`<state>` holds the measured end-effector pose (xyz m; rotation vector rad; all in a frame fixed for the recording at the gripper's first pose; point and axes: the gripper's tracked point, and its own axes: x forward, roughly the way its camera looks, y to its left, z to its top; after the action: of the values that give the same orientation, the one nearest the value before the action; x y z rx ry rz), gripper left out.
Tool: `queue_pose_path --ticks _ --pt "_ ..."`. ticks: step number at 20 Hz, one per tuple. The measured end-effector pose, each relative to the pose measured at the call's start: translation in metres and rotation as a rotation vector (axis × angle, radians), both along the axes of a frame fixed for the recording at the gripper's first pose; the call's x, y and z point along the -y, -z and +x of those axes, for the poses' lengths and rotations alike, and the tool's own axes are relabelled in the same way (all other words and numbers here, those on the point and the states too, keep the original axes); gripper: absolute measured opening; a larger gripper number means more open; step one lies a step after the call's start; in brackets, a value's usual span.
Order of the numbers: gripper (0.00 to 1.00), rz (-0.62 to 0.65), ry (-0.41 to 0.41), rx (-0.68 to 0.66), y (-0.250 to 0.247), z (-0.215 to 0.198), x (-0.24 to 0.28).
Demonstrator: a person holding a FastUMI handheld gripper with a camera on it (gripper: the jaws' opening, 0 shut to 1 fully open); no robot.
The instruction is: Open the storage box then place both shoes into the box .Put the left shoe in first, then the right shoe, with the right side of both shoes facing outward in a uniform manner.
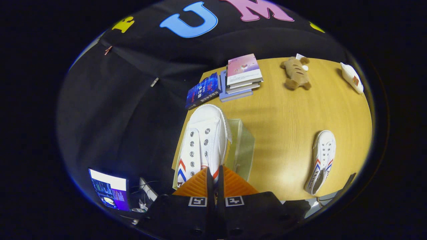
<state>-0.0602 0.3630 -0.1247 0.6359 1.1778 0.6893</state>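
Between the two ridged, wedge-shaped fingers of the gripper [215,181], a white canvas shoe [203,140] is being held by its heel end, the fingers being drawn nearly together so that only a narrow slit is being left between them. Square black-and-white marker tags are being carried on the finger bases. The held shoe is being pointed away from the fingers, its rounded rubber toe cap farthest off; two rows of metal eyelets are being shown without laces, and red and blue chevron stripes are being displayed on its side. Just beneath and beside it, a translucent, boxy plastic storage box [242,146] is being seen on the wooden table [283,113], whose surface is smooth and pale with a fine grain. Whether the box is being kept open cannot be told. Well apart, on the other side of the table, a second white canvas shoe [322,160] with the same stripes is being left lying flat. Beyond the held shoe, a stack of books [242,78] topped by a pink cover is being seen next to a dark blue book [202,90]; its cover lettering is too small to be read. Farther across, a brown plush toy [296,73] and a white packet [352,78] are being rested on the table.
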Motion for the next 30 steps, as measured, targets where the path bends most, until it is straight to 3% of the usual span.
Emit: queue_pose_path --ticks 11,18,20,23,26,30 --pt "0.05 -0.122 0.017 -0.168 0.062 -0.002 -0.107" --pt "0.05 -0.157 -0.048 -0.19 0.087 -0.023 -0.127" --pt "0.17 -0.081 -0.042 -0.216 0.082 -0.022 -0.136" --pt "0.86 -0.058 -0.054 -0.198 0.076 -0.019 -0.129" --pt "0.96 -0.034 -0.051 -0.19 0.07 -0.015 -0.117" --pt "0.97 0.028 -0.058 -0.188 0.054 -0.016 -0.095"
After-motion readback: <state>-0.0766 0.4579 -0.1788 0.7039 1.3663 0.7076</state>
